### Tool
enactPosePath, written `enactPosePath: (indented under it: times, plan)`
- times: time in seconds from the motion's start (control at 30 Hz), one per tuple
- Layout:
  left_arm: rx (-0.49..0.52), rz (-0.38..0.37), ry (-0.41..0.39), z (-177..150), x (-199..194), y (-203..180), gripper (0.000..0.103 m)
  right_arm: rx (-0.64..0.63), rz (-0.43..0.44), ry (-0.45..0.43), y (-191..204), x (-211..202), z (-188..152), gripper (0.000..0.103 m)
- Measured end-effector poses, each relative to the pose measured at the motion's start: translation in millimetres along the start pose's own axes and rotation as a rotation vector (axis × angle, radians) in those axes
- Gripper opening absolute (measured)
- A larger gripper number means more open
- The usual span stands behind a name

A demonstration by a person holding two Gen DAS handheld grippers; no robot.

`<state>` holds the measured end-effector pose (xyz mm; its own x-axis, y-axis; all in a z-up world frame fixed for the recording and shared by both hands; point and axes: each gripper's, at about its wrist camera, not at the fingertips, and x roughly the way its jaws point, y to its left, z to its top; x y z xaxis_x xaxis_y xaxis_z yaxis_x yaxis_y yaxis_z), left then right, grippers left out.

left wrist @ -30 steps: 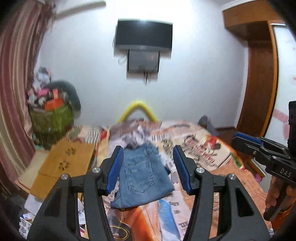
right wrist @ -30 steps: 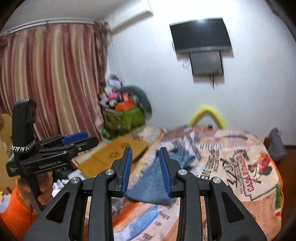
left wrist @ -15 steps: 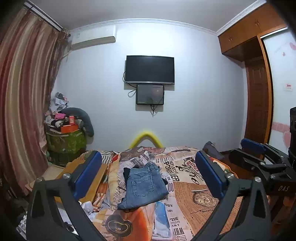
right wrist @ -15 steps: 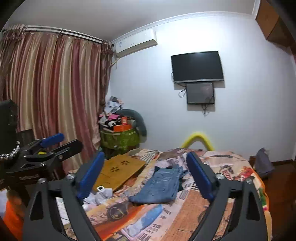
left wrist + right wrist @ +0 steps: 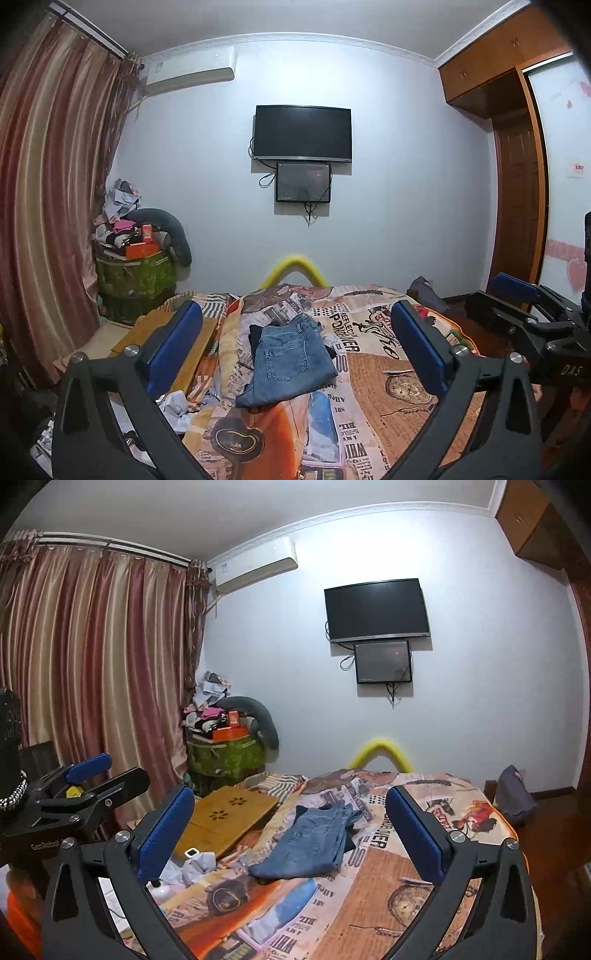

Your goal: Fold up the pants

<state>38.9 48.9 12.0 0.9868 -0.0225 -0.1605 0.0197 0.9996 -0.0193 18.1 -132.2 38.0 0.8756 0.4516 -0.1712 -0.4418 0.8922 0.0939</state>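
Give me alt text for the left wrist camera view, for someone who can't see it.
Folded blue jeans lie on a bed with a newspaper-print cover, framed by the wide-open left gripper, which holds nothing. A dark TV hangs on the far wall; the right gripper shows at the right edge.

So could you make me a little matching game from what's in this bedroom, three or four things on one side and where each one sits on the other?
Things:
1. jeans
2. television
3. air conditioner
4. wooden lap tray

Places:
A. high on the wall beside the curtain
B. at the bed's left edge
C. folded in the middle of the bed
D. centre of the far wall

Pairs: 1-C, 2-D, 3-A, 4-B
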Motion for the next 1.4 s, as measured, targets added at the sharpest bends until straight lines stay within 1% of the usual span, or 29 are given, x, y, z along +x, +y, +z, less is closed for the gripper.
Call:
enactPosePath:
  times: [0.3, 0.9, 1.4]
  plan:
    - [0.01, -0.004, 0.013, -5.3, 6.4, -2.5, 0.103, 0.004, -0.003, 0.017, -1.1, -2.9, -7.4, 0.103]
    - [-0.033, -0.022, 0.042, -8.8, 15.5, 7.2, 0.103, 0.007, -0.02, 0.032, -2.0, -6.8, -6.2, 0.103]
    - [-0.03, -0.021, 0.05, -12.1, 16.8, 6.7, 0.103, 0.009, -0.025, 0.035, -3.3, -6.7, -4.4, 0.103]
